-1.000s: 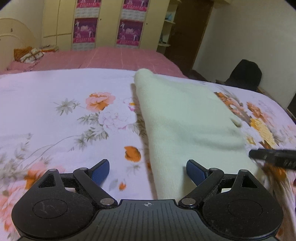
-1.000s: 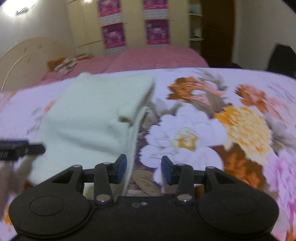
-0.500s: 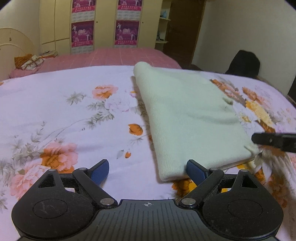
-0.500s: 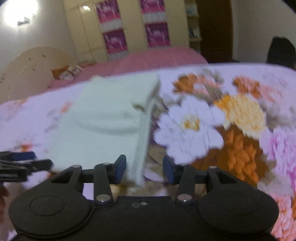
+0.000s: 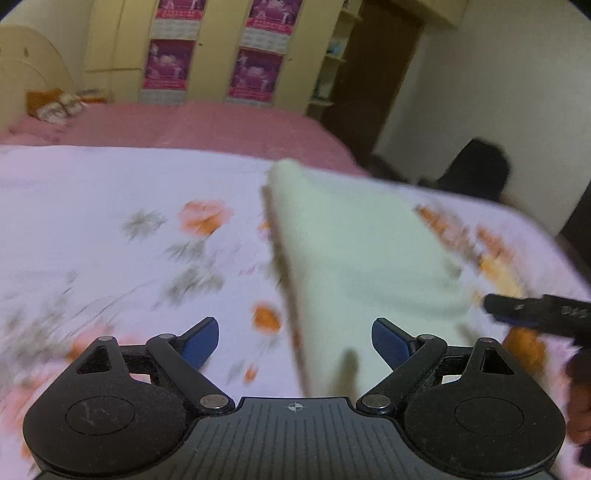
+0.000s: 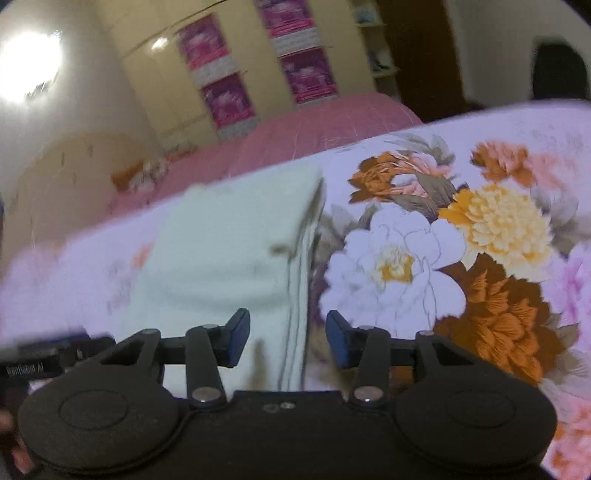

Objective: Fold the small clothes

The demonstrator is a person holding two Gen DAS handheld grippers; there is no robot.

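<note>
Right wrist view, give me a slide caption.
Open right gripper above the layered edge of a folded pale cloth on a floral bedsheet.

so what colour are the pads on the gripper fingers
Blue, on black fingers; the left gripper's pads show it best, in the left wrist view.

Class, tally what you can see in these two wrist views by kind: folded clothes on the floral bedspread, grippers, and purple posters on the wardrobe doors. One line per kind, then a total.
Folded cream garment: 1
Grippers: 2, left gripper, right gripper
Purple posters: 4
Total: 7
</note>
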